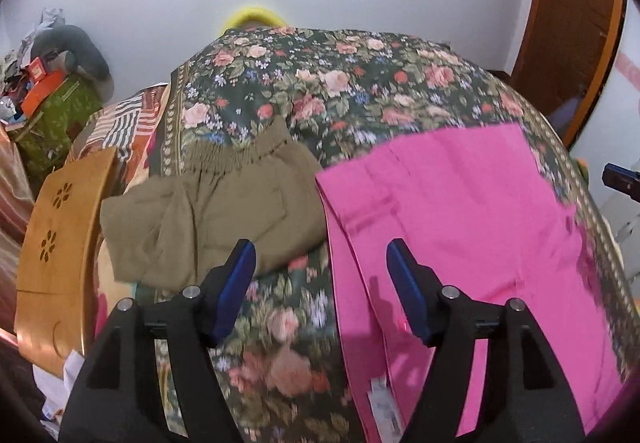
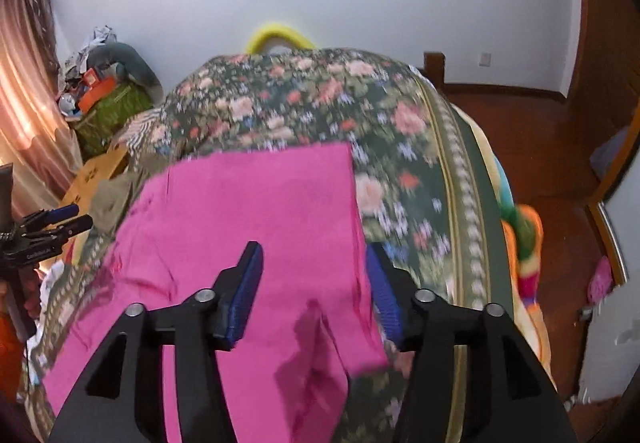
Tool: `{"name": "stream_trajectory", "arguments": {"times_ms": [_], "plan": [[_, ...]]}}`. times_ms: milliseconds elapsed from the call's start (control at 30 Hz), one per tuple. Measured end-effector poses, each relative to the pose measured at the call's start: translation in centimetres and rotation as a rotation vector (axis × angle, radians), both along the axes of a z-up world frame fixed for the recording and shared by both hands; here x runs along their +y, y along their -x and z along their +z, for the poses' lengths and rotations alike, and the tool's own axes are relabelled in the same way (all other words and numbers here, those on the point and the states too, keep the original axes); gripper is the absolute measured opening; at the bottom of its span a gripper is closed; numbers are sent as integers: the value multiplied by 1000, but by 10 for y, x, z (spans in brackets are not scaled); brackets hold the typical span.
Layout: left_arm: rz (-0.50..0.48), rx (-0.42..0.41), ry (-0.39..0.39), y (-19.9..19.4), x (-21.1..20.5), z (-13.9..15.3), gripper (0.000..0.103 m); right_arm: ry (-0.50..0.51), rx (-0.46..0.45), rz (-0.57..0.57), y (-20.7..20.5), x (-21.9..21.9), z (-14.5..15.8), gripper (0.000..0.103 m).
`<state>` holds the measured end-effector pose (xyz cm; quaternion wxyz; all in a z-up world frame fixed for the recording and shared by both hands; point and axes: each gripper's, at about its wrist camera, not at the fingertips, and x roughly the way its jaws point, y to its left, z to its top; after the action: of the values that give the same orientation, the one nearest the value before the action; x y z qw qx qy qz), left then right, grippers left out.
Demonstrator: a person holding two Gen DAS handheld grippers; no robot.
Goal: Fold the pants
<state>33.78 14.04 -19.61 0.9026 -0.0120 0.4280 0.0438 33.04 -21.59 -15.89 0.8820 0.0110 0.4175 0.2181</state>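
Pink pants (image 1: 460, 219) lie spread on a floral bedspread (image 1: 320, 83), folded lengthwise, a white tag near the front edge. In the right wrist view the pink pants (image 2: 256, 211) fill the middle. My left gripper (image 1: 320, 263) is open and empty, above the bedspread at the pants' left edge. My right gripper (image 2: 314, 267) is open, its fingers on either side of the pants' right edge; the cloth hides part of the right finger (image 2: 384, 295). The left gripper also shows at the left edge of the right wrist view (image 2: 68, 217).
Folded olive-brown pants (image 1: 208, 211) lie on the bed left of the pink ones. A wooden board (image 1: 60, 235) stands at the bed's left side. A cluttered green box (image 1: 56, 115) is far left. Wooden floor (image 2: 540, 147) lies right of the bed.
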Motion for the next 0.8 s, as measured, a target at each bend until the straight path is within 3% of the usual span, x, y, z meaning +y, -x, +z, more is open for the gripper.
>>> {"name": "stream_trajectory", "arguments": {"times_ms": [300,467,600,667,733,767,800], "plan": [[4,128,48,-85,15,-41,68,50,-6,20,-69,30,-19,52],[0,177,128,-106,23,-65,68,45,23,27,-105,36,-38,52],[-32,178,171,-113,25,-71,66,99,18,59,-125,49,-55,52],[-56,182,184,-116,23,-74,57,127,46,69,-135,56,-69,52],[-81,181,203,-118,19,-73,36,89,64,64,-142,57,-78,51],[-83,175,188,-119,16,-71,33,69,58,52,-143,56,-78,48],[-85,167,139,-119,10,-69,25,56,57,40,-145,55,-79,36]]}}
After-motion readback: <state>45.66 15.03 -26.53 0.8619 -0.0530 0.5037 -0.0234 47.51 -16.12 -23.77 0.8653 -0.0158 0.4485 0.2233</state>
